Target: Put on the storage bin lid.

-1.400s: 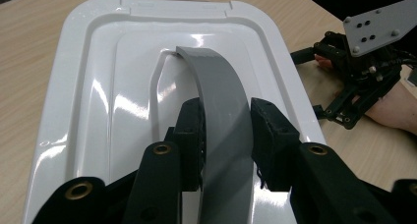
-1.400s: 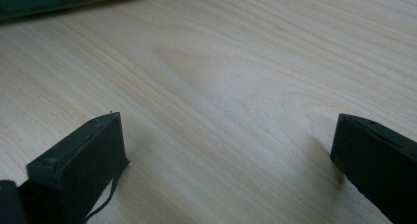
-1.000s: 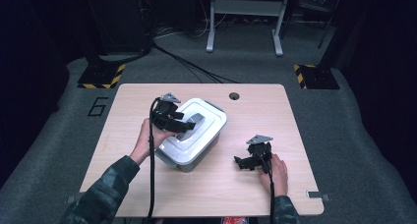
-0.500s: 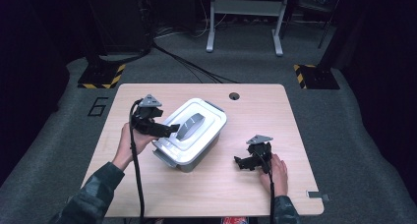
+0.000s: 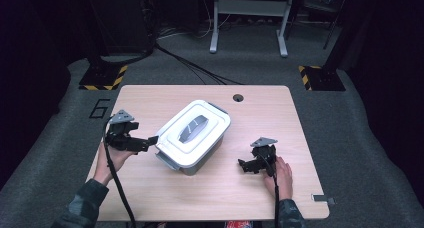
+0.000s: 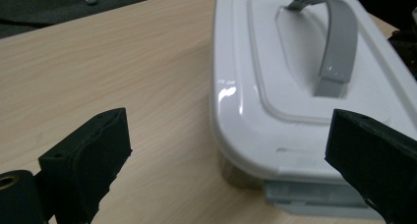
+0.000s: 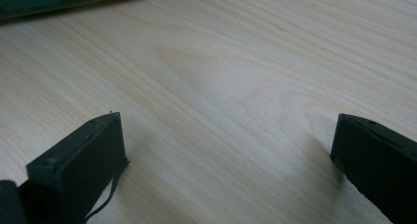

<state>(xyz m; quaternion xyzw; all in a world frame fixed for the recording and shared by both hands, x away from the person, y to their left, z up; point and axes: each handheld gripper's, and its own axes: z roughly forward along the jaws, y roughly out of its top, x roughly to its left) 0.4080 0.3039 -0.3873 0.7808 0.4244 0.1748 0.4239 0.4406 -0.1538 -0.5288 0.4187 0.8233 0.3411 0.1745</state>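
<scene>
Dark grey carpet surrounds a pale wooden worktop, with a metal stand and black-and-yellow floor markers on the floor beyond it. Near the middle of the worktop, a little toward the person's left, sits a white lidded container, turned at an angle to the edges; a grey handle lies flat in the recess of its lid, and a grey latch shows at the near end. The left claw is held low just beside that near end of the container, pointing at it, with the person's left hand wrapped around its body and a cable trailing back toward the bottom edge. In the left gripper view its jaws stand wide apart: one over bare wood, the other in front of the container's corner, and nothing is pinched between them. Those jaws have just been opening, and the container now sits free of them. The right claw rests on the worktop well apart from the container, on the person's right, with the right hand behind it. In the right gripper view its jaws are spread wide over plain wood grain and hold nothing. A small round hole is cut into the far part of the worktop, beyond the container.
</scene>
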